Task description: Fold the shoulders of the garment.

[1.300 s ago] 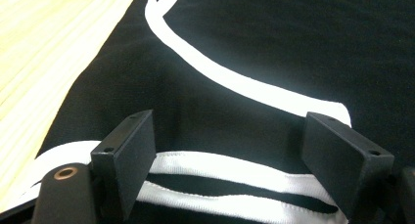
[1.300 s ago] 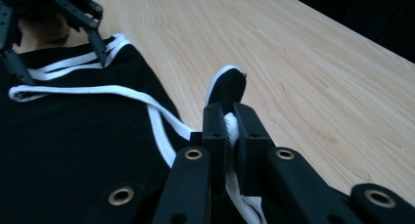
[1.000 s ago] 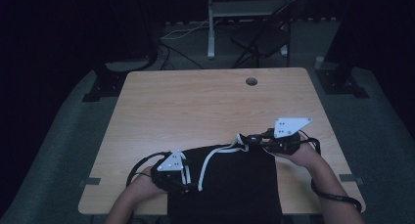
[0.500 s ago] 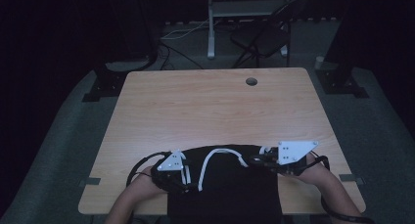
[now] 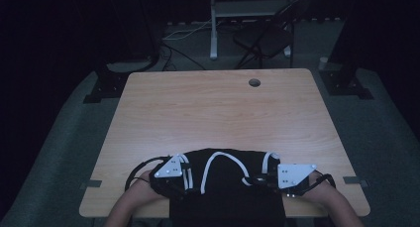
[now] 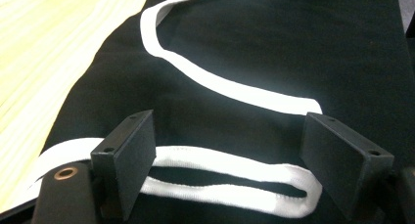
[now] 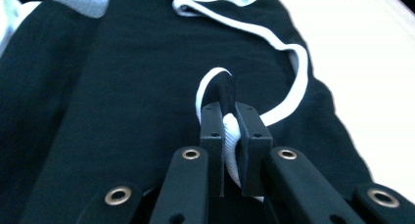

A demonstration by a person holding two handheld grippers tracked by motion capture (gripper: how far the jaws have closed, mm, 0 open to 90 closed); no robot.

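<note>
Soft, limp black garment (image 5: 228,187) at the tabletop's near edge: right gripper (image 7: 230,136) pinches its white trim (image 7: 230,131), the best hold; left gripper (image 6: 235,160) gapes wide over it.

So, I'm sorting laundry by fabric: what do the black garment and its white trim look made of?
The black garment looks like soft matte knit, possibly cotton jersey: it drapes without shine. The white trim looks like flat woven or ribbed tape, with visible stitching along its edge. The exact fibre can't be told.
</note>
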